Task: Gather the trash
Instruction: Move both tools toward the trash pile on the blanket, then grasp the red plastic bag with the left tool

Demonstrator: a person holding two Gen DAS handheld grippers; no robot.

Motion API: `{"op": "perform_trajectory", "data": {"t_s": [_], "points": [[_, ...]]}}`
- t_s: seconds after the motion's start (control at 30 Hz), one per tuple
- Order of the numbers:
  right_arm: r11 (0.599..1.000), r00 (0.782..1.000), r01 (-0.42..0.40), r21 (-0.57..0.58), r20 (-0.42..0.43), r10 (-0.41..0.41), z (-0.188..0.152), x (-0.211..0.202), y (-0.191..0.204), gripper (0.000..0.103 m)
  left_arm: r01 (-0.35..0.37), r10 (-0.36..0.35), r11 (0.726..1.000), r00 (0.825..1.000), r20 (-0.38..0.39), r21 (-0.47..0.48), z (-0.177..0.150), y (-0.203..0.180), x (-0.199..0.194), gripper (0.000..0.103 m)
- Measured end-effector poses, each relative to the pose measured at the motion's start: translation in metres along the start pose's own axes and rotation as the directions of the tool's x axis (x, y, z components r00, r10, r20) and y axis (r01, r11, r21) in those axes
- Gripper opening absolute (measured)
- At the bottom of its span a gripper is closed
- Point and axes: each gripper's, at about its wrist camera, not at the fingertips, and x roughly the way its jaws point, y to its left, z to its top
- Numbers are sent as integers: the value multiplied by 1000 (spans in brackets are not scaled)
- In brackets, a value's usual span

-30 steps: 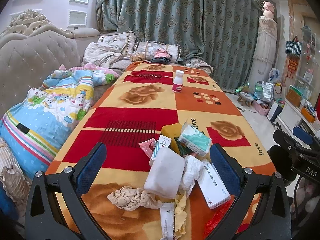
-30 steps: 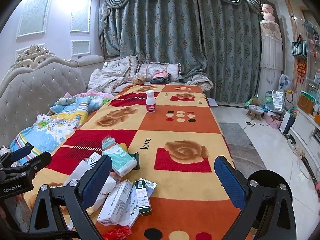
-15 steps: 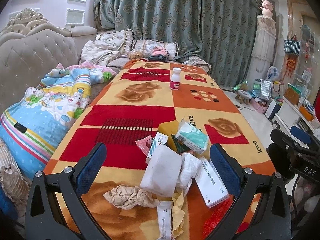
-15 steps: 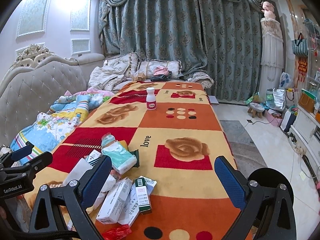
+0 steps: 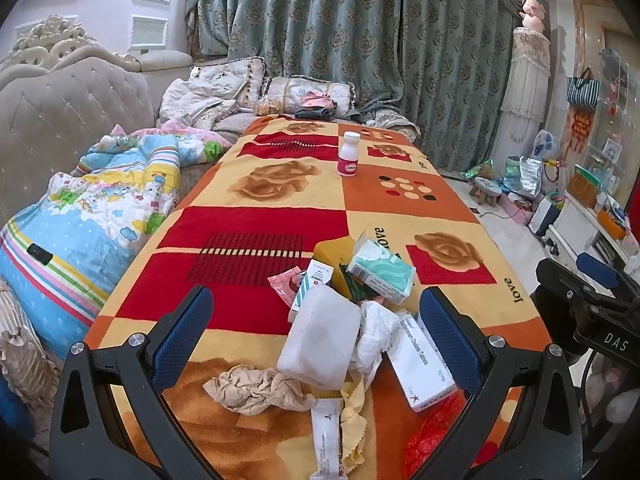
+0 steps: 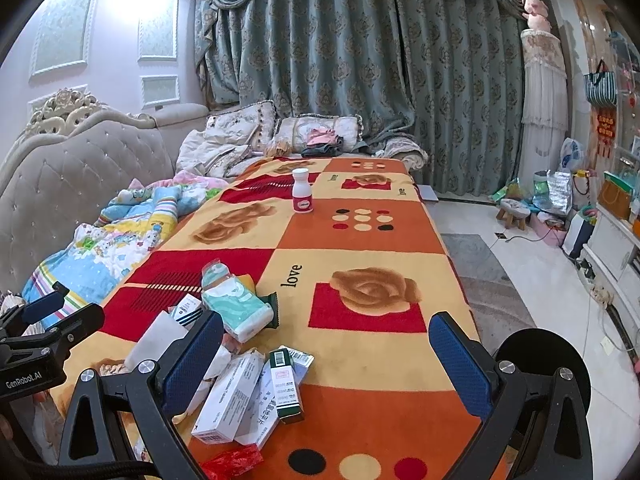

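Note:
A pile of trash lies at the near end of the blanket-covered table [image 5: 280,224]: a white foam block [image 5: 320,340], crumpled beige paper [image 5: 252,388], white tissue [image 5: 376,328], a teal tissue pack [image 5: 380,272], white medicine boxes [image 5: 424,360] and a red wrapper [image 5: 432,440]. My left gripper [image 5: 316,324] is open above the pile, holding nothing. My right gripper [image 6: 326,356] is open and empty, over the boxes [image 6: 232,396] and the green-striped box [image 6: 284,384]. The teal pack [image 6: 236,304] lies left of it.
A white bottle with a pink label [image 5: 348,154] stands alone at the far middle of the table. A sofa with a colourful quilt [image 5: 100,204] runs along the left. Cushions [image 6: 316,134] and curtains are at the far end. Floor clutter and a stool [image 6: 514,210] are at the right.
Both grippers have drifted slightly forward over the pile. Both stay open. No item has moved.

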Motion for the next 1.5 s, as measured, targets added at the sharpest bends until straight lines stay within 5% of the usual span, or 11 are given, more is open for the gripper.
{"op": "perform_trajectory", "data": {"t_s": [0.9, 1.5], "points": [[1000, 1000, -4, -4, -30, 4, -9, 7, -3, 102, 36, -35, 999, 998, -54, 15, -7, -3, -6, 103], [1000, 996, -23, 10, -85, 24, -17, 13, -11, 102, 153, -140, 985, 979, -151, 82, -24, -17, -23, 103]]}}
